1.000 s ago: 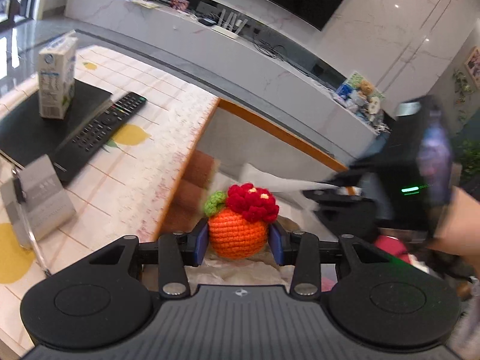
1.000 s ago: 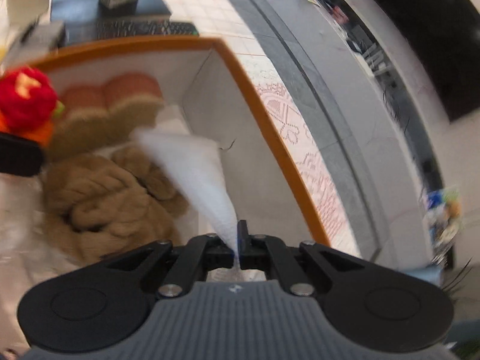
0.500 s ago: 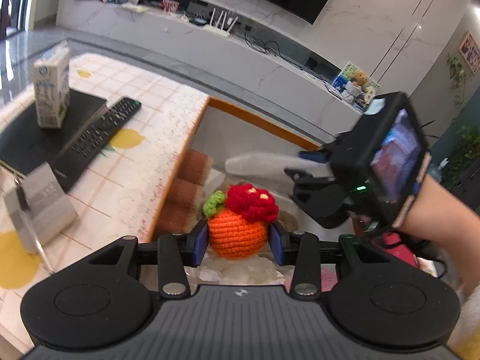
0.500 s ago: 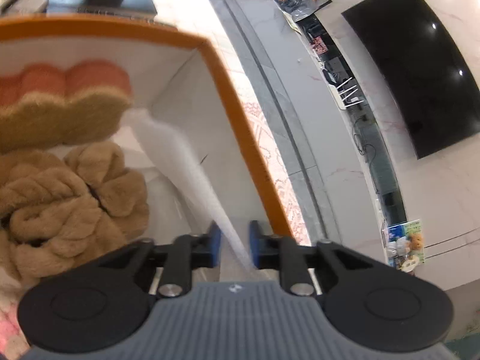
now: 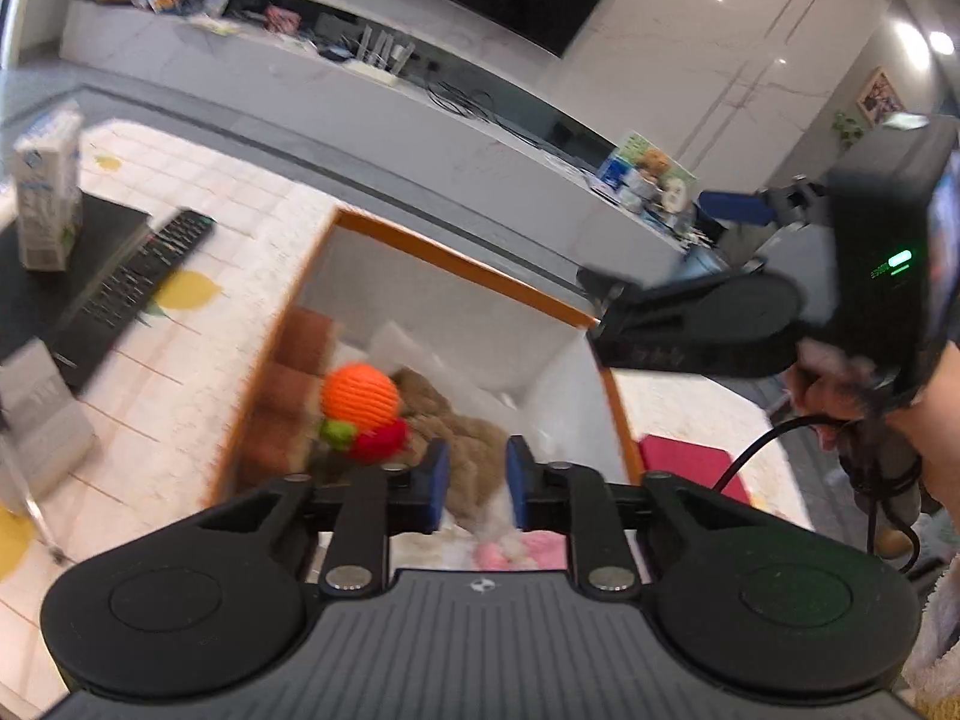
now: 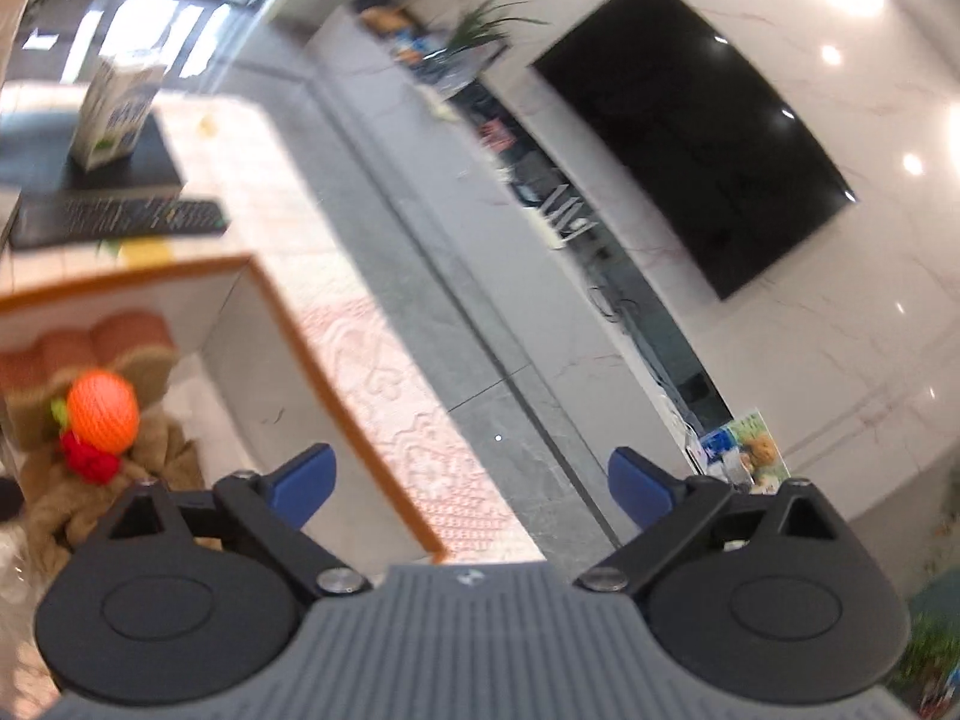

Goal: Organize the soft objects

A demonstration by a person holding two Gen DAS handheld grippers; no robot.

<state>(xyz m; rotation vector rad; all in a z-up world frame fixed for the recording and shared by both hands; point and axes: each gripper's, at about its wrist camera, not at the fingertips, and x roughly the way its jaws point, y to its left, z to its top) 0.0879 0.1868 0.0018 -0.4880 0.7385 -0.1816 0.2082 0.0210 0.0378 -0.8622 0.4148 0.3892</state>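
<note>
Though just drawn in to a narrow gap, clasped nothing with the left gripper; glimpsed only brown plush beyond its blue pads. Found the crocheted orange ahead and to the left of those fingertips, free of both grippers, upside down with green leaf and red flower underneath. Sat perched on the plush heap inside the orange-rimmed box, against the brown bread-like cushion. Looked blurred, so possibly not yet settled.

Kept the right gripper spread wide, freshly opened, with nothing between its fingers. Pointed past the box's corner toward the floor, with the orange low and far to its left. Seen from the left gripper, hung up and to the right, above the box's far rim.

Judged the perch shaky: could roll off the rounded plush toward the cushion or the box wall if nudged. Could not take the orange again at so narrow a gap; would shove rather than grasp unless reopened. Risked a knock between the two grippers, close together over one box, and a snag of the wide right fingers on the rim if lowered carelessly.
</note>
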